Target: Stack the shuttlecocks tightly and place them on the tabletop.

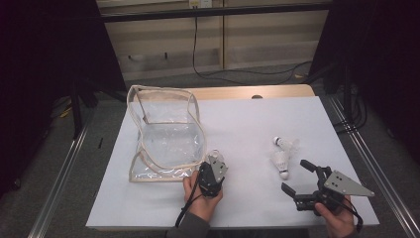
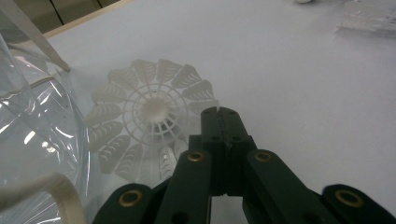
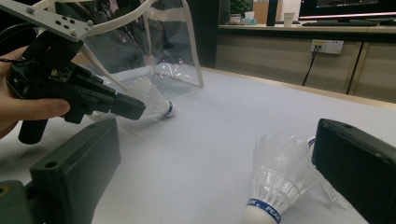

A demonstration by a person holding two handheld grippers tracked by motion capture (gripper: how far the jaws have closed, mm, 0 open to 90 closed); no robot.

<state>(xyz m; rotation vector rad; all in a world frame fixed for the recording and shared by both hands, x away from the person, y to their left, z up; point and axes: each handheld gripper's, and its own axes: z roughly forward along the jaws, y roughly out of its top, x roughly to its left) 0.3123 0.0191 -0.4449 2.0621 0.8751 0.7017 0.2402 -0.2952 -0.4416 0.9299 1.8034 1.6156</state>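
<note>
Three shuttlecocks in play, one clear bag; white table [image 1: 257, 124] carries everything; the clear bag [image 1: 166, 136] stands open at the left, probably the destination; left gripper [image 1: 214, 163] sits just beside its front edge, jaws together on the skirt rim of a shuttlecock [image 2: 152, 123], pinched there likely because the skirt is easiest to grab; right gripper [image 1: 297, 181] waits with jaws apart, holding nothing, near the two loose shuttlecocks [image 1: 282, 156] at the right, likely next.

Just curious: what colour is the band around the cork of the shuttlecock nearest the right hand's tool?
Blue, with white lettering, around the shuttlecock's white cork. It shows best in the right gripper view.
</note>
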